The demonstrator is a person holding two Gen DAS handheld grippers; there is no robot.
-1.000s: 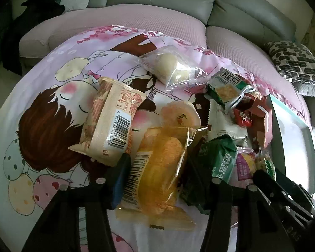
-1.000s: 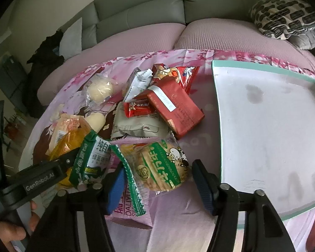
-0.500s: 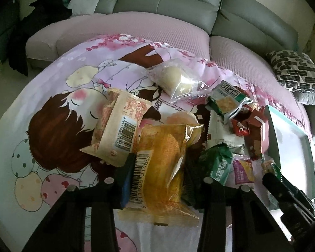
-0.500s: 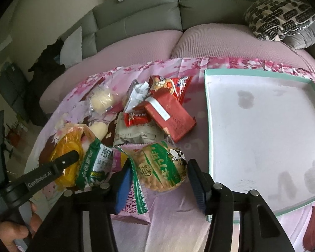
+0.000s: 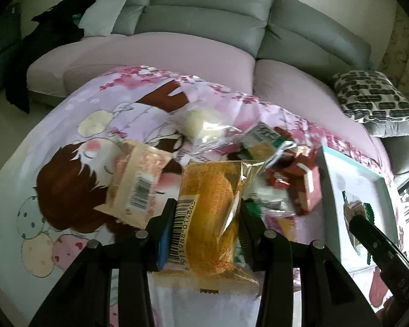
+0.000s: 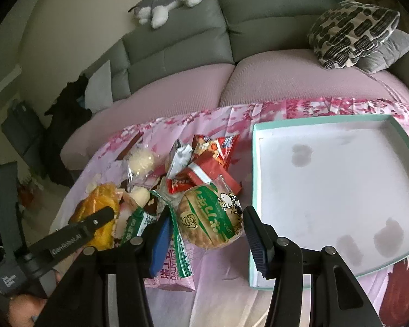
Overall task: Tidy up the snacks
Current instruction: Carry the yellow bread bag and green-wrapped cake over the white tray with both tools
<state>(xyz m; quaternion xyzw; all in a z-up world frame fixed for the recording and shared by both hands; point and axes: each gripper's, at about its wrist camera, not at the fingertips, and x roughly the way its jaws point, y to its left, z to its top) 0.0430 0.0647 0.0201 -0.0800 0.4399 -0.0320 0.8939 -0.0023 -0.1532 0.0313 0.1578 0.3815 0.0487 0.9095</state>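
My left gripper (image 5: 207, 209) is shut on a yellow cake packet (image 5: 210, 207) with a barcode, held just above the pile of snacks. In the right wrist view the same packet (image 6: 98, 199) shows orange behind the left gripper's black finger (image 6: 92, 222). My right gripper (image 6: 205, 218) is shut on a round cracker packet (image 6: 210, 215) with a green label, raised over the cloth left of the tray. The white tray (image 6: 255, 163) with a teal rim holds nothing. In the left wrist view the cracker packet (image 5: 354, 209) hangs in front of the tray (image 5: 325, 179).
Loose snacks lie on the pink cartoon cloth (image 5: 68, 190): a beige packet (image 5: 136, 179), a clear bag with a pale bun (image 5: 201, 128), red packets (image 6: 212, 163), a green packet (image 6: 135, 224), a pink packet (image 6: 171, 278). A grey sofa (image 6: 177, 41) with cushions stands behind.
Both grippers closed on their packets and rose with them, the yellow cake in the left and the crackers in the right. Both views now show more of the sofa.
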